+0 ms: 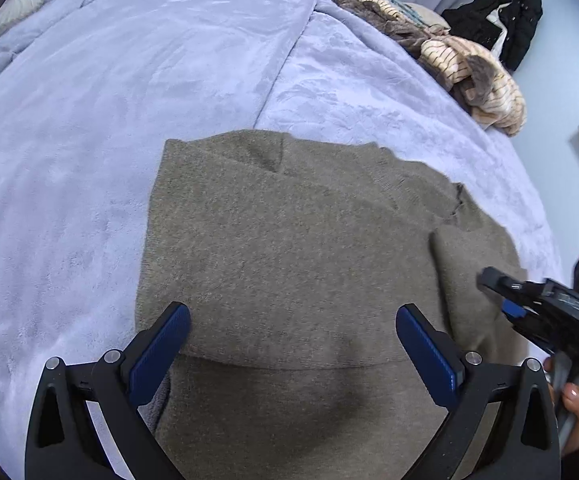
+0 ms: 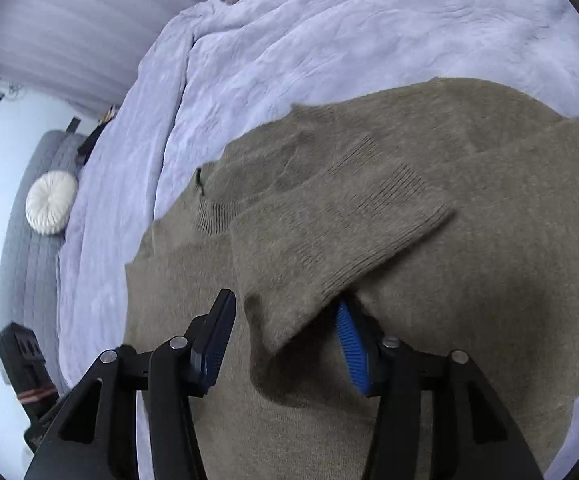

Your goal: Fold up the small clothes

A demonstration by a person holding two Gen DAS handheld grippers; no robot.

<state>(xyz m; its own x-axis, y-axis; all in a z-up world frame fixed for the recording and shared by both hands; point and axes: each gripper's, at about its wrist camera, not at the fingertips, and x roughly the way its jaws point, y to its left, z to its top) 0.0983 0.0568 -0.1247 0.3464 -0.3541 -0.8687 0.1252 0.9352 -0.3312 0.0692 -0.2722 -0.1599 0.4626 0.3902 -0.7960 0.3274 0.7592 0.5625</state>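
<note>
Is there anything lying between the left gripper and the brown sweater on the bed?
Nothing visible. The left gripper hangs open right over the brown sweater, with only the sweater's own knit between its fingers. The striped clothes pile lies far off on the blanket.

no legible text anywhere

Lavender blanket [image 1: 169, 80] carries olive sweater [image 1: 289, 240], clothes pile [image 1: 469, 68].

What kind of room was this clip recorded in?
Most likely a bedroom: the brown sweater lies on a bed covered by a lavender plush blanket, with a round white cushion near its head and a pile of other clothes at the far edge.
</note>
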